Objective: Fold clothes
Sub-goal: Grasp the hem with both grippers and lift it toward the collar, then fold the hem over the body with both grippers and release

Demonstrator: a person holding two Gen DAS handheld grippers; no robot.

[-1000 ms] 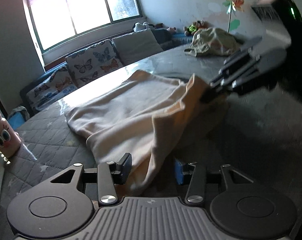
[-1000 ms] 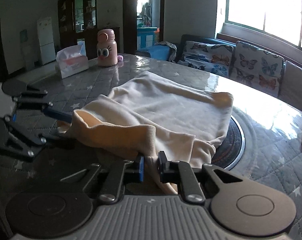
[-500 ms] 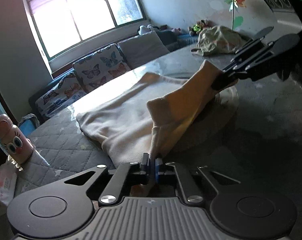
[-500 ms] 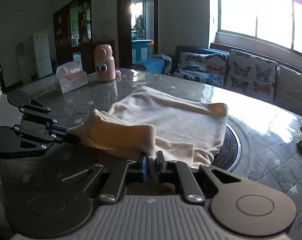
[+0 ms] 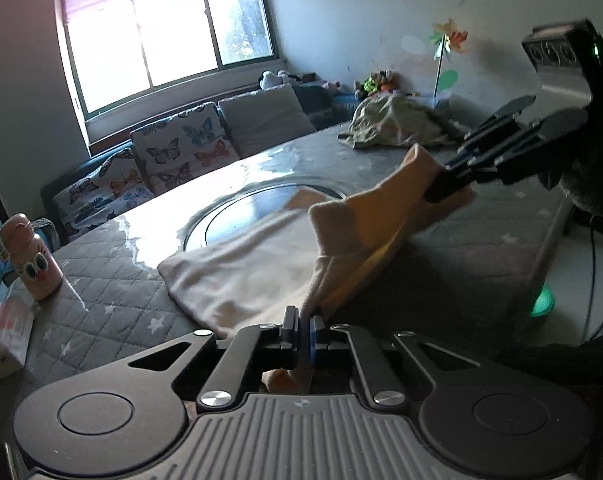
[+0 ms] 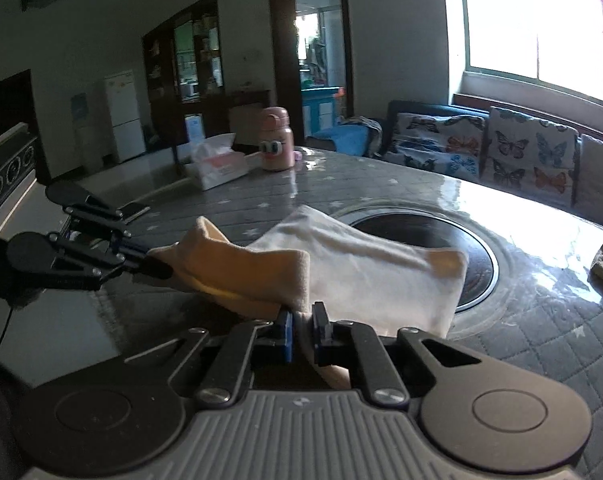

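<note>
A cream garment [image 5: 253, 264] [image 6: 365, 268] lies on the grey quilted table, its far part over the dark round inset. My left gripper [image 5: 304, 330] is shut on the garment's near edge, and my right gripper [image 6: 302, 330] is shut on the same edge further along. Between the two the edge is lifted off the table and stretched into a raised fold. Each gripper shows in the other's view: the right gripper [image 5: 445, 188] at the upper right, the left gripper [image 6: 157, 266] at the left.
A pink bottle with cartoon eyes [image 6: 276, 140] [image 5: 35, 260] and a tissue box [image 6: 217, 166] stand at one end of the table [image 5: 101, 280]. A crumpled greenish garment [image 5: 393, 124] lies at the other end. The round inset [image 6: 425, 232] is in the middle. A sofa with butterfly cushions [image 6: 501, 148] runs under the window.
My left gripper went from open to shut on the garment's edge. Both grippers have lifted the edge and pulled the garment back, uncovering most of the round inset.
</note>
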